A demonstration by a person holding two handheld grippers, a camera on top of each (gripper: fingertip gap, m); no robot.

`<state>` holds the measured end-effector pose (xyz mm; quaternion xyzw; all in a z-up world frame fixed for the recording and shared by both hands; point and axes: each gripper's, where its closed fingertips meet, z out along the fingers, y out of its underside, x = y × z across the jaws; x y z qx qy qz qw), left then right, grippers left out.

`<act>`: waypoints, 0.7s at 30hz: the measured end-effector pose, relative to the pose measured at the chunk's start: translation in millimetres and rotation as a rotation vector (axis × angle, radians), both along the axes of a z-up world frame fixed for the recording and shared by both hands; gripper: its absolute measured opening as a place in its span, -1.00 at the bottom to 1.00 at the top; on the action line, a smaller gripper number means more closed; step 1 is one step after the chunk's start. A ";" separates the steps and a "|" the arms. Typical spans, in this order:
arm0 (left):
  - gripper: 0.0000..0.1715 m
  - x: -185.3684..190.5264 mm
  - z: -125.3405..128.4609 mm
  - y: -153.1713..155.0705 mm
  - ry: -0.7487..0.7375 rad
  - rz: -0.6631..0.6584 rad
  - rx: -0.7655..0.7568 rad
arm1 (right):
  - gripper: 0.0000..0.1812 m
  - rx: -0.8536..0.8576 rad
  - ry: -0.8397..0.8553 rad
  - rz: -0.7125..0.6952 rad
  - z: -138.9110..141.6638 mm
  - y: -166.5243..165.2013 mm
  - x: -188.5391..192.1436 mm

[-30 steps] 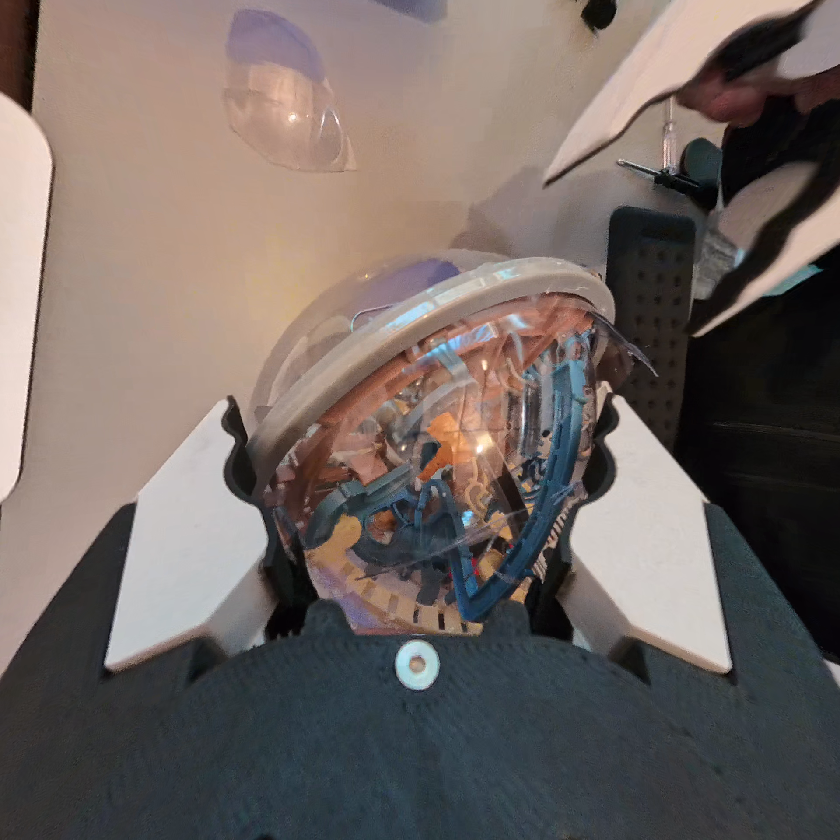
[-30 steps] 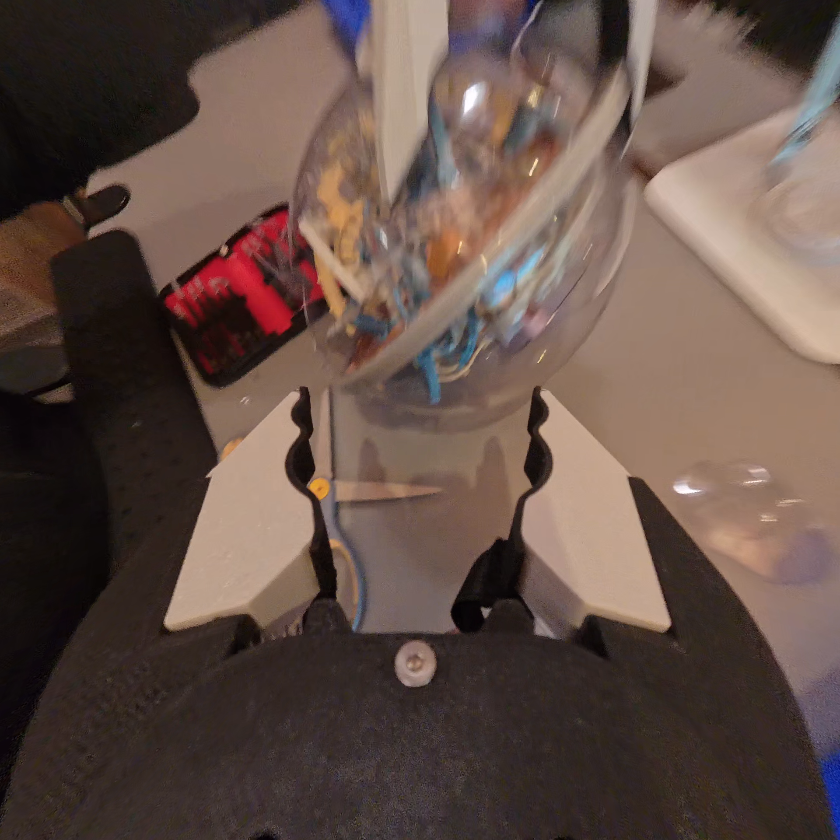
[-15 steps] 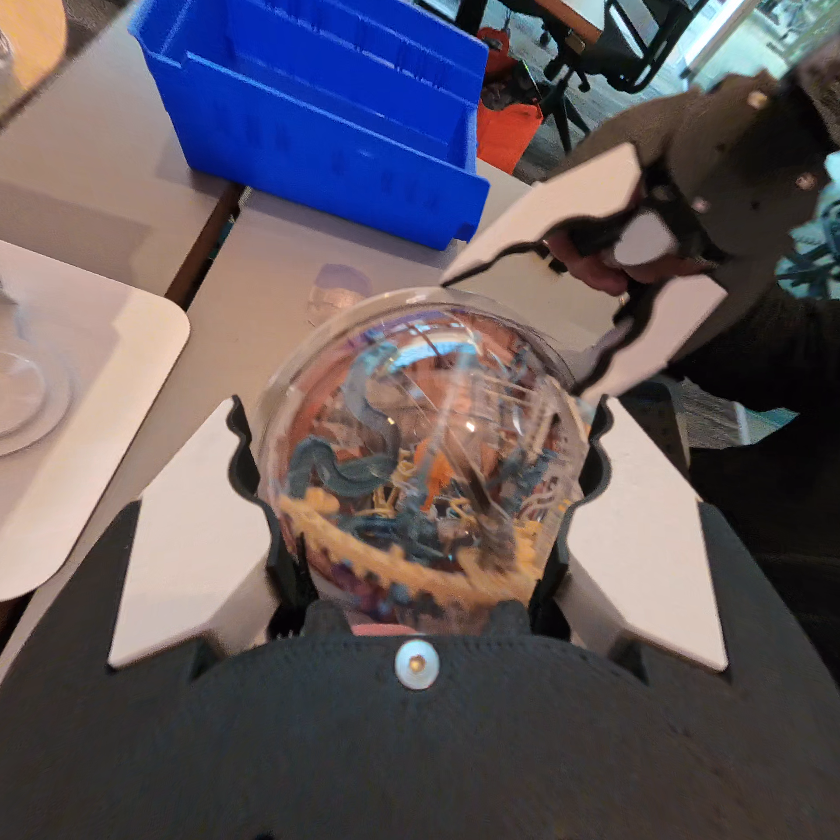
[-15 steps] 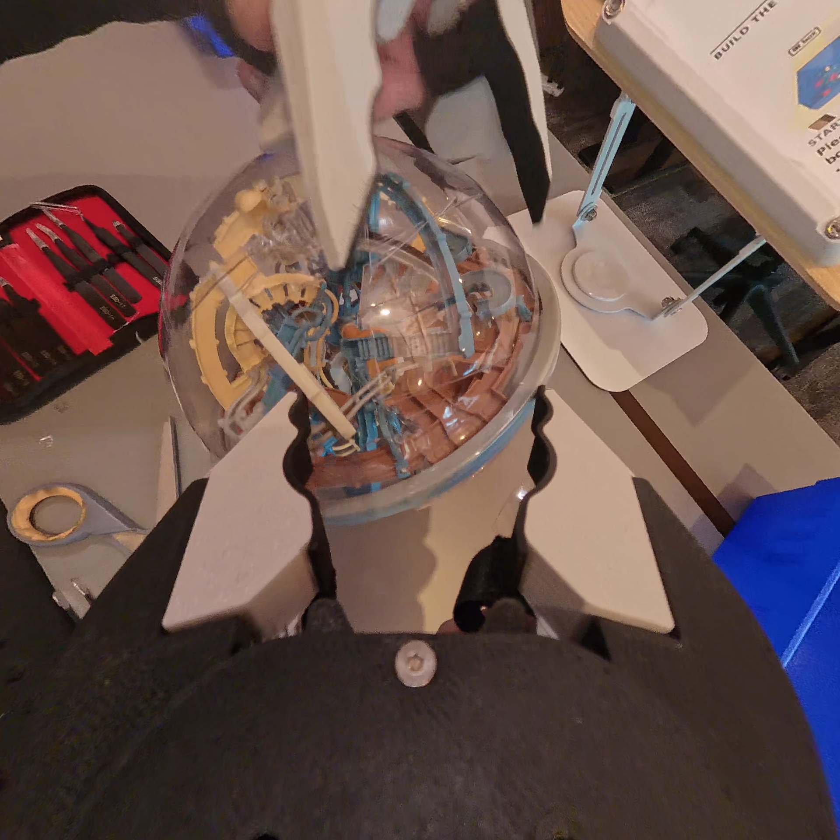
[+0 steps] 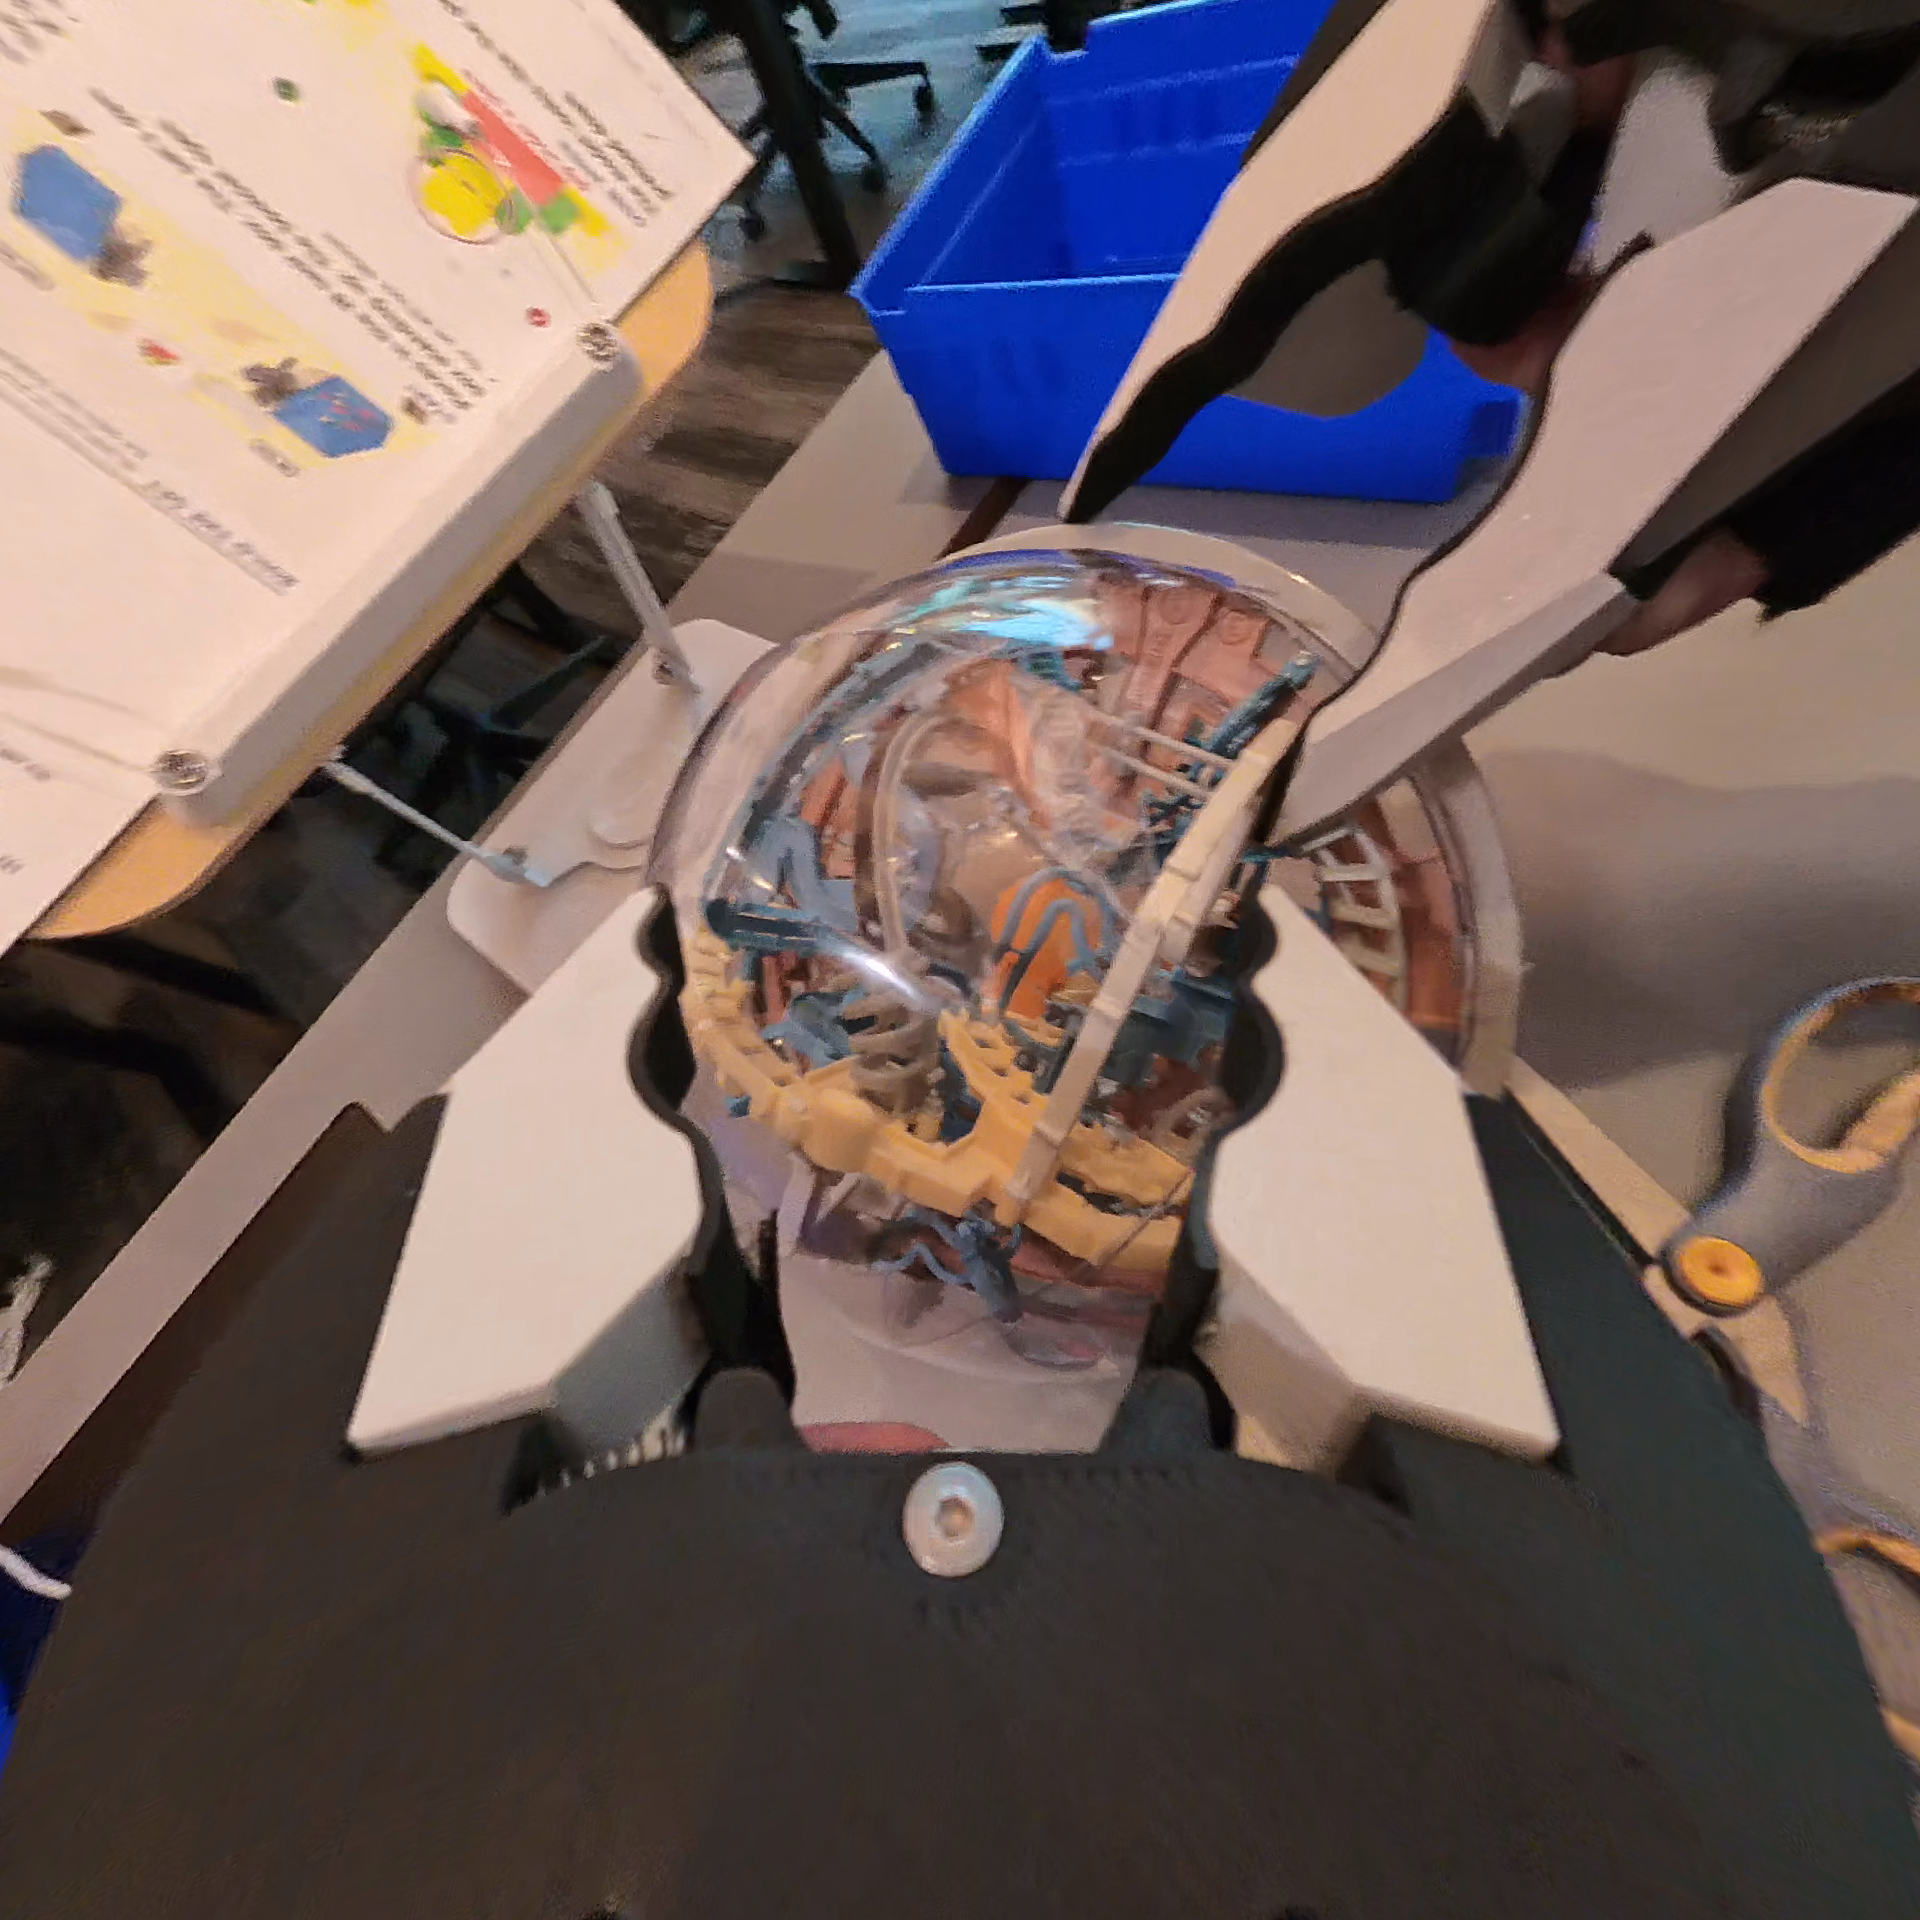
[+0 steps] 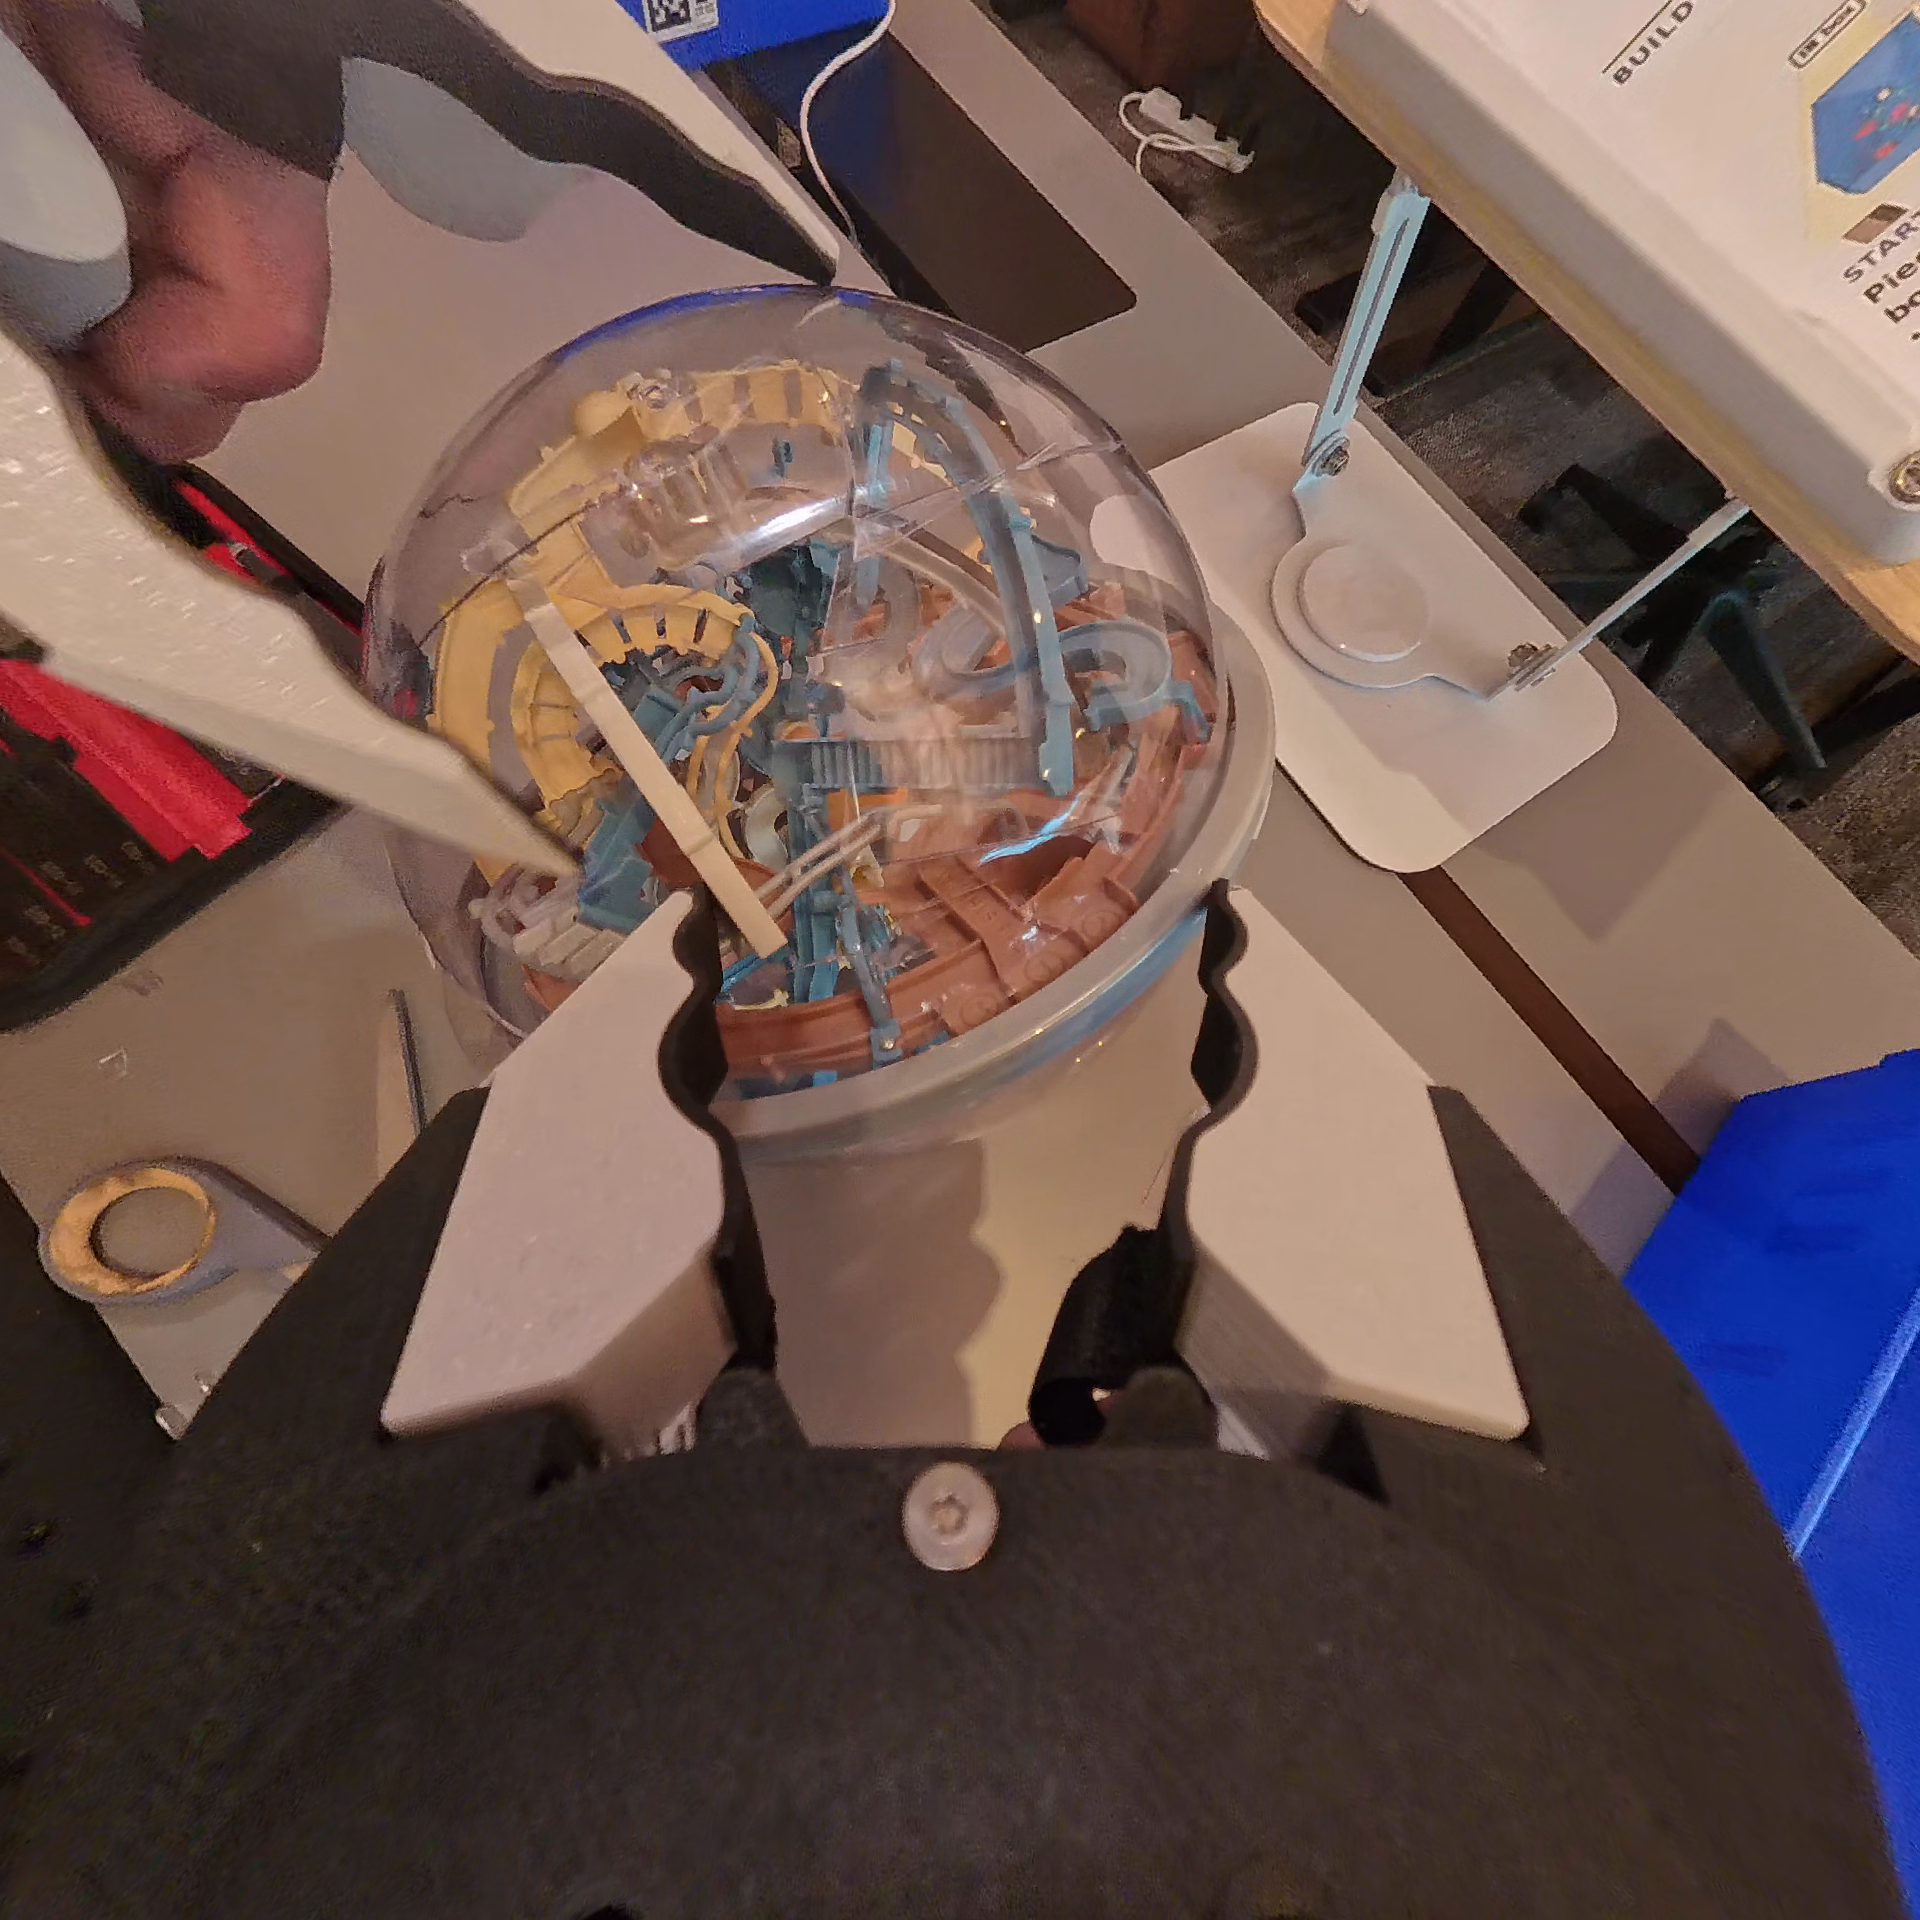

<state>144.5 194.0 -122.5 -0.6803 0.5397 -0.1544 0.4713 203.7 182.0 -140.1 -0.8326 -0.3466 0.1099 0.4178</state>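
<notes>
A clear plastic maze ball (image 5: 966, 914) with yellow, blue and brown tracks inside sits between my left gripper's (image 5: 961, 935) fingers, which are shut on it above the grey table (image 5: 1662, 831). My right gripper (image 6: 951, 914) is open, and the ball's grey-rimmed lower edge (image 6: 997, 1049) sits between its fingertips. In the left wrist view the right gripper (image 5: 1190, 670) reaches in from the top right, one finger (image 5: 1455, 665) lying against the ball. In the right wrist view the left gripper (image 6: 691, 561) comes from the upper left, one finger (image 6: 312, 707) against the ball (image 6: 810, 675).
A blue bin (image 5: 1039, 343) stands behind the ball; it also shows in the right wrist view (image 6: 1787, 1299). A white board with printed sheets (image 5: 260, 364) stands on a white base (image 6: 1434, 665). Grey-handled scissors (image 5: 1849, 1122) and a red and black tool case (image 6: 104, 790) lie on the table.
My left gripper has swung round with the ball still held, from facing the table to facing the bin and board. My right gripper has closed in until the ball sits between its fingertips.
</notes>
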 end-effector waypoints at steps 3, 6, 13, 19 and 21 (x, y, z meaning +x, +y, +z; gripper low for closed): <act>0.07 -7.3 2.3 1.0 0.004 0.009 -0.008 | 0.00 0.005 -0.008 0.002 0.3 -0.6 -2.8; 0.04 -11.1 2.2 0.8 0.023 0.000 -0.028 | 0.00 0.007 -0.028 0.003 0.9 -0.7 -5.2; -0.07 -19.4 11.9 -2.8 -0.025 -0.092 -0.177 | 0.00 0.021 -0.032 0.016 1.5 -1.8 -6.9; -0.16 -23.6 18.4 2.9 -0.103 -0.176 -0.221 | 0.01 0.017 -0.004 0.017 4.1 1.3 -10.4; -0.22 -22.6 21.6 3.1 -0.120 -0.205 -0.218 | 0.01 0.012 -0.016 0.017 4.5 1.7 -10.5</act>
